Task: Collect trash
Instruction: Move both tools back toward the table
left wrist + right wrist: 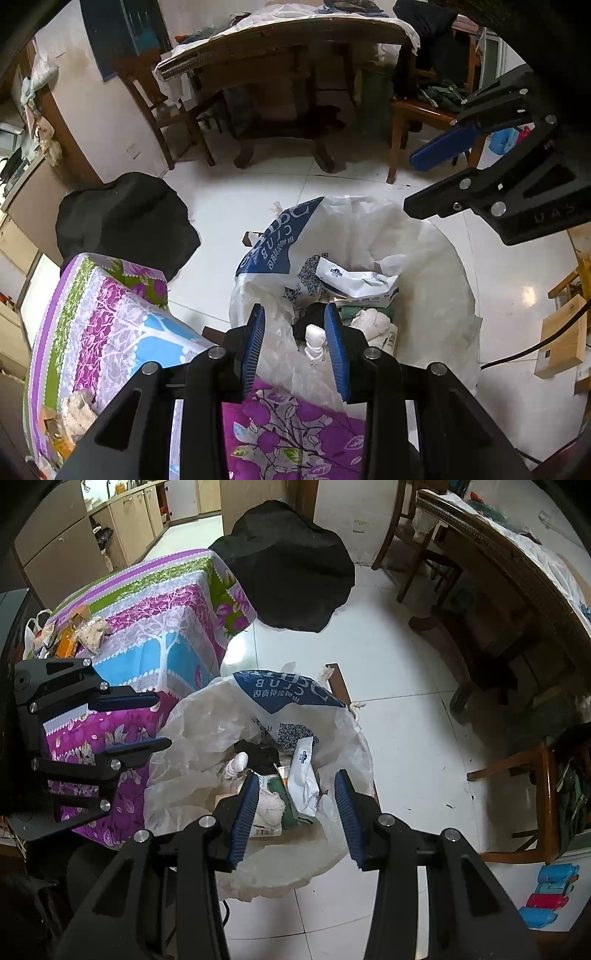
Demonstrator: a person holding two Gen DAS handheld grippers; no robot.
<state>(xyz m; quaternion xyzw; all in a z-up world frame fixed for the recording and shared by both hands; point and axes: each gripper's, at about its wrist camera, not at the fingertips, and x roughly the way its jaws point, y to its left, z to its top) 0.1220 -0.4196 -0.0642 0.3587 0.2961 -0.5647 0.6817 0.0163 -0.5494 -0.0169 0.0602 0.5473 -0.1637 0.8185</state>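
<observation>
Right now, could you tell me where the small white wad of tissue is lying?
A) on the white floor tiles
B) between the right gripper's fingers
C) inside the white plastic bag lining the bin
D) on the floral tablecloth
C: the white wad of tissue lies among the rubbish inside the white plastic bag, below both open grippers.

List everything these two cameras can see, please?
Bin bag: one, white with blue print, open on the floor, holding trash.
Tissue wad: one, white, in the bag.
Packet: one, white, in the bag.
Cloth: one, purple floral, over the table beside the bag.
Scraps: several, orange and beige, on the cloth.
Black cover: one, behind the bag.
Wooden table: one, brown, at the back.
Left gripper: open, empty, over the bag.
Right gripper: open, empty, over the bag.
</observation>
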